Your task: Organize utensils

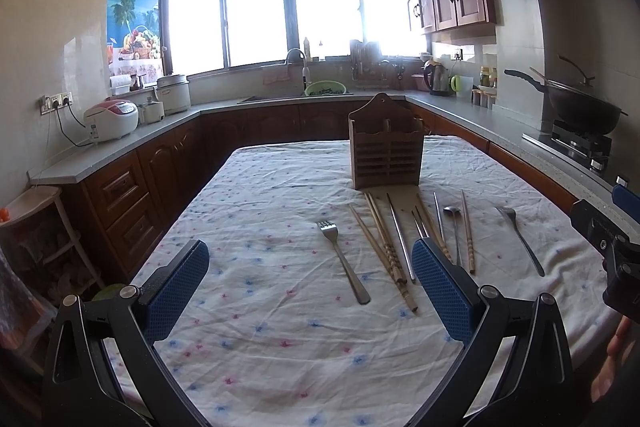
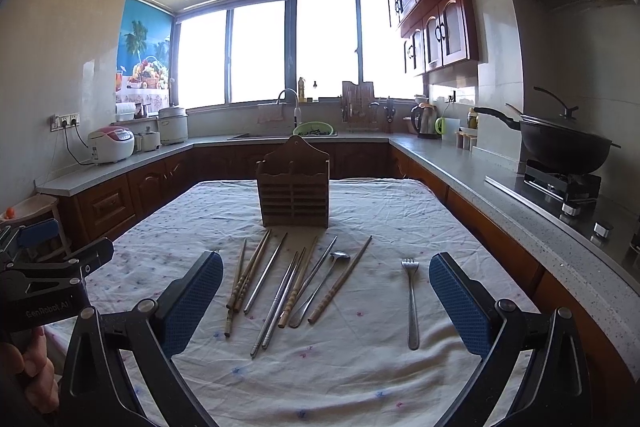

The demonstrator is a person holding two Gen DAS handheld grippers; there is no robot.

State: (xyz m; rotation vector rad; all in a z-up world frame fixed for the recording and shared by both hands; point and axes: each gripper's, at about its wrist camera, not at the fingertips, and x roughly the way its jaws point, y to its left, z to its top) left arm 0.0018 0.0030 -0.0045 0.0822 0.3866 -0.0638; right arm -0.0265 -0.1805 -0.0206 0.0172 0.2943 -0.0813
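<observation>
**utensil_newbie:** How should the first pick be handled here? Nothing is held yet. The left gripper (image 1: 310,291) and the right gripper (image 2: 326,301) are both seen with jaws spread wide and empty, hovering above the table (image 2: 360,379).

**drawer_dad:** Probably best if one item gets taken at a time and the wooden holder (image 2: 294,193) at the far end is aimed for. The lone fork (image 2: 411,301) on the right looks like the easy start: it's lying apart from the rest, between the right jaws in that view but ahead of them, not touched. The handle should be pinched crosswise, low to the cloth, since thin metal can slip.

**utensil_newbie:** And the left side?

**drawer_dad:** The other fork (image 1: 343,261) is lying ahead of the left jaws, between them, also untouched. The chopsticks (image 2: 272,287) and spoon (image 2: 320,285) are fanned out close together in the middle, just in front of the holder, so a neighbour could get nudged if they're grabbed carelessly. Those would be left for later.
</observation>
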